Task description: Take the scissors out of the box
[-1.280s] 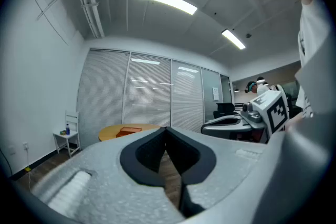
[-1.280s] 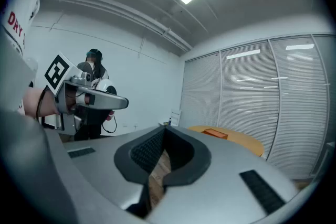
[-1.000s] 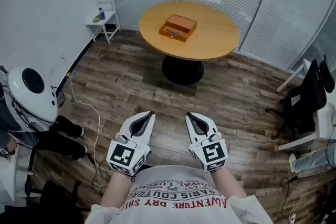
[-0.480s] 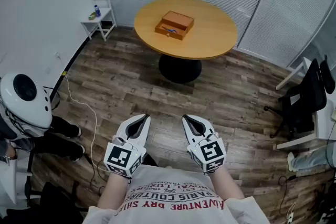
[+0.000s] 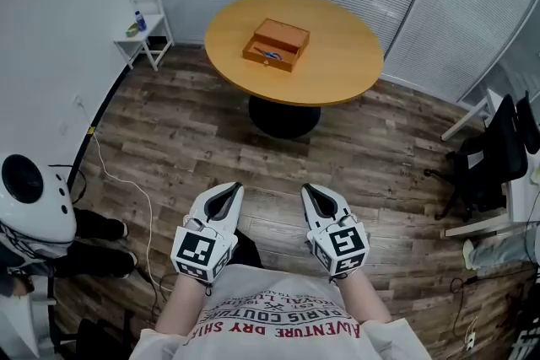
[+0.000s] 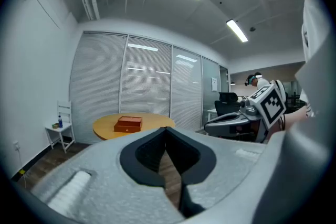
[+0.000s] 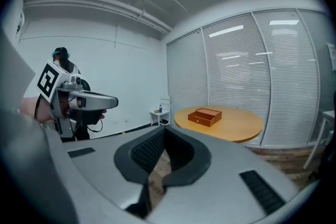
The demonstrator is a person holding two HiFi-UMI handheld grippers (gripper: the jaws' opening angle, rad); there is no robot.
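Observation:
An orange wooden box [image 5: 276, 43] with its front drawer pulled out rests on a round wooden table [image 5: 337, 72] across the room. Blue-handled scissors [image 5: 269, 56] lie in the open drawer. The same box [image 6: 128, 124] is small and distant in the left gripper view, and the box [image 7: 205, 115] also appears in the right gripper view. My left gripper [image 5: 233, 188] and right gripper [image 5: 309, 189] are held close to my body above the wooden floor, far from the table. Both are shut with nothing between the jaws.
A small white shelf stand [image 5: 145, 23] with a bottle is by the left wall. A white helmet-like object [image 5: 32, 198] and a cable [image 5: 126, 181] lie on the floor at left. A black office chair [image 5: 494, 160] stands at right. Blinds line the far wall.
The view has moved forward: the table and box sit a little larger and further left. Both grippers keep their place before my body, still shut.

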